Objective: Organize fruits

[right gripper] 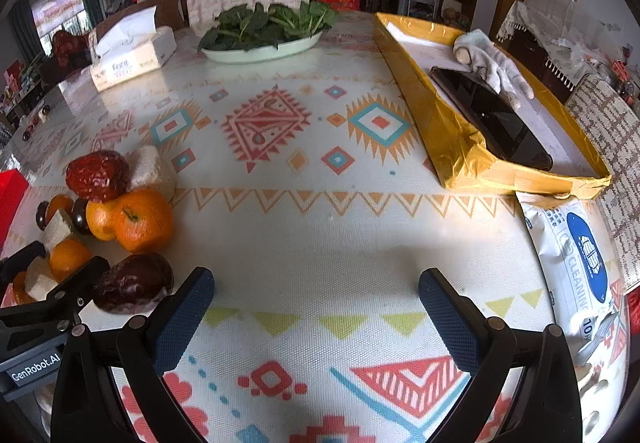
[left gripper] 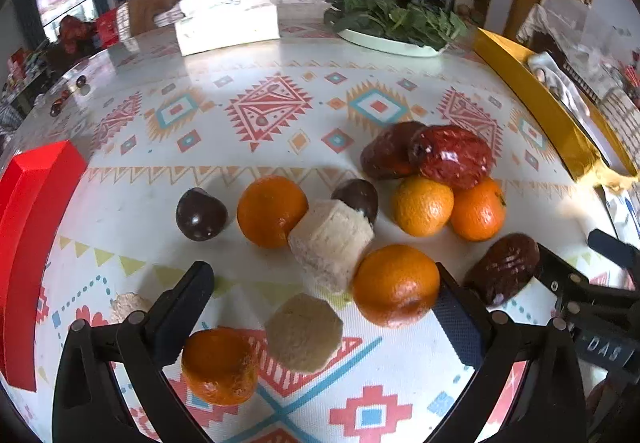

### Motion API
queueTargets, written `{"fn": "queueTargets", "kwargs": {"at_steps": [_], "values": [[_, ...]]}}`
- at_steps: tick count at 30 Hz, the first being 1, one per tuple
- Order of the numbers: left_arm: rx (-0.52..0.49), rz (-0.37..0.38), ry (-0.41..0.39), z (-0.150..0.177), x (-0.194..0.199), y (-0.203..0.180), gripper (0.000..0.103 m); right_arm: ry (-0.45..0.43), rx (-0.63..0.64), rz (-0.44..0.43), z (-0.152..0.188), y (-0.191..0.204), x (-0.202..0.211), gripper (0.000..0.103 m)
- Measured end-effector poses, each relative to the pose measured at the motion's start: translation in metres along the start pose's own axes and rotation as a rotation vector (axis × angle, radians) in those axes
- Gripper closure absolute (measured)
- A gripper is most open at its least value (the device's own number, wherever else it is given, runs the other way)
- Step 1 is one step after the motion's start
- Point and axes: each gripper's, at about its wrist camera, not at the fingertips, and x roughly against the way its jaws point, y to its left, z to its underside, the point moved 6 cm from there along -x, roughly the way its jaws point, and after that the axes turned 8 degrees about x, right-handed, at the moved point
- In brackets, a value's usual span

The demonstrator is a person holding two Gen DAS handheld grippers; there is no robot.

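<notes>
Several fruits lie loose on the patterned tablecloth [left gripper: 280, 107]. My left gripper [left gripper: 324, 307] is open, low over the pile. Between its fingers lie a pale sugarcane chunk [left gripper: 304, 331], an orange [left gripper: 394, 285] by the right finger and an orange piece [left gripper: 220, 365] by the left finger. Further out are another cane chunk [left gripper: 330, 243], oranges [left gripper: 272, 209] [left gripper: 422, 205], dark plums [left gripper: 200, 214] and red dates [left gripper: 452, 155]. My right gripper [right gripper: 316, 303] is open and empty over bare cloth; a dark date [right gripper: 134, 283] lies left of its left finger.
A red box [left gripper: 32, 243] stands at the left edge. A yellow tray [right gripper: 460, 139] holding a phone and a glove sits at the right, with a wipes pack [right gripper: 576, 263] before it. A plate of greens [right gripper: 264, 31] and a tissue box [right gripper: 128, 47] are at the back.
</notes>
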Motion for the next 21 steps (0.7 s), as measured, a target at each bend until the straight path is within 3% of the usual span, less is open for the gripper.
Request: {"fn": "queueTargets", "kwargs": {"at_steps": [9,12,18,21], "values": [[-0.101,0.017,0.025,0.009,0.007,0.000,0.000,0.027,-0.023,0.014,0.008,-0.004,0.002,0.000],[-0.065,0.080,0.003,0.011,0.020,0.009,0.006,0.026,-0.025,0.016,0.008,-0.004,0.002,0.000],[0.039,0.232,-0.189,-0.005,0.087,0.058,0.008,0.025,-0.024,0.016,0.007,-0.004,0.003,0.000],[0.104,0.251,-0.247,-0.009,0.109,0.093,0.008,0.019,-0.028,0.016,0.008,-0.004,0.003,0.000]]}}
